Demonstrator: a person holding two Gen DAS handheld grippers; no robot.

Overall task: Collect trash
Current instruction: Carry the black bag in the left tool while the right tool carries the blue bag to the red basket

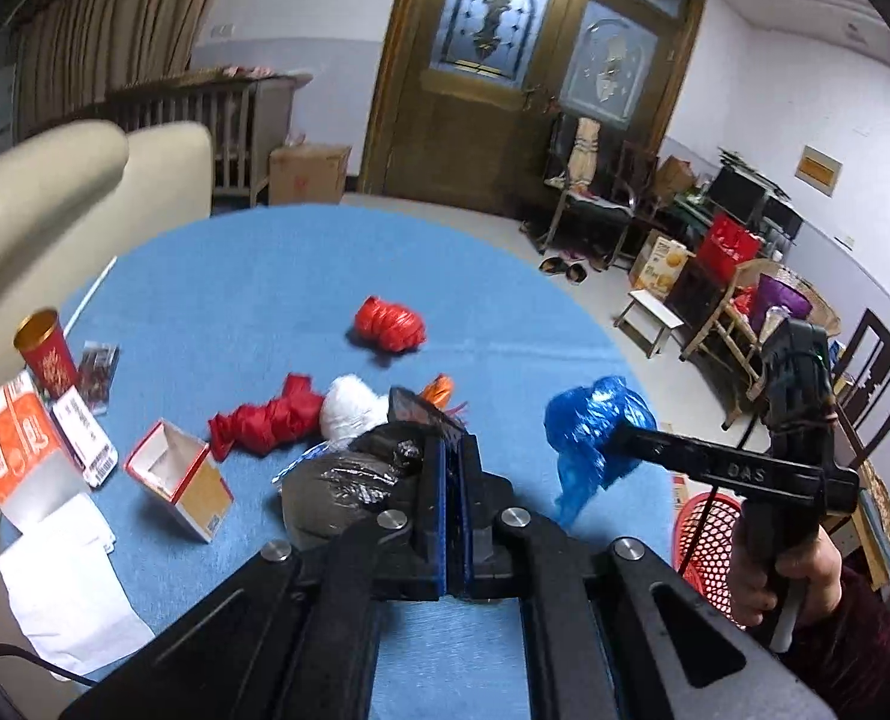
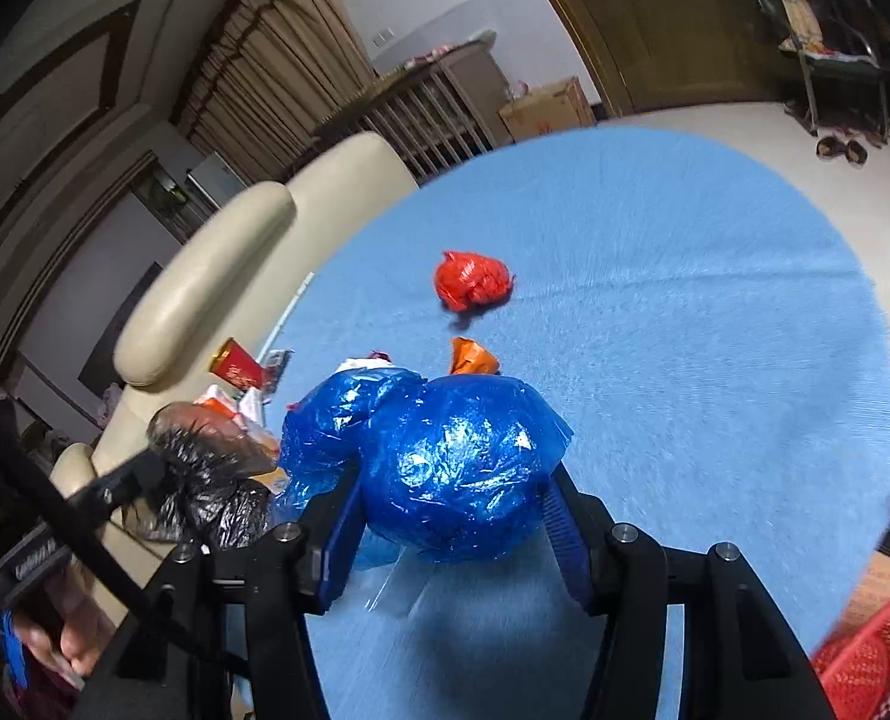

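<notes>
A crumpled blue plastic bag [image 2: 451,468] bulges round and glossy, lifted off the blue table [image 2: 715,330] near its edge. A black bag [image 1: 349,480] sits wrinkled and shiny beside a white wad [image 1: 349,408] and a twisted red bag [image 1: 265,420]. Farther out, alone, lies a tight orange-red ball [image 1: 390,324]. A red mesh basket [image 1: 706,540] stands below the table's rim.

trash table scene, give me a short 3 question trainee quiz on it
1. True or false: the right gripper holds the crumpled blue plastic bag.
2. What does the left gripper pinch? A) black plastic bag B) red paper cup C) open cardboard box
3. Fill in: the red mesh basket sits past the round blue table's ____ edge.

Key: 1 true; 2 A; 3 right
</notes>
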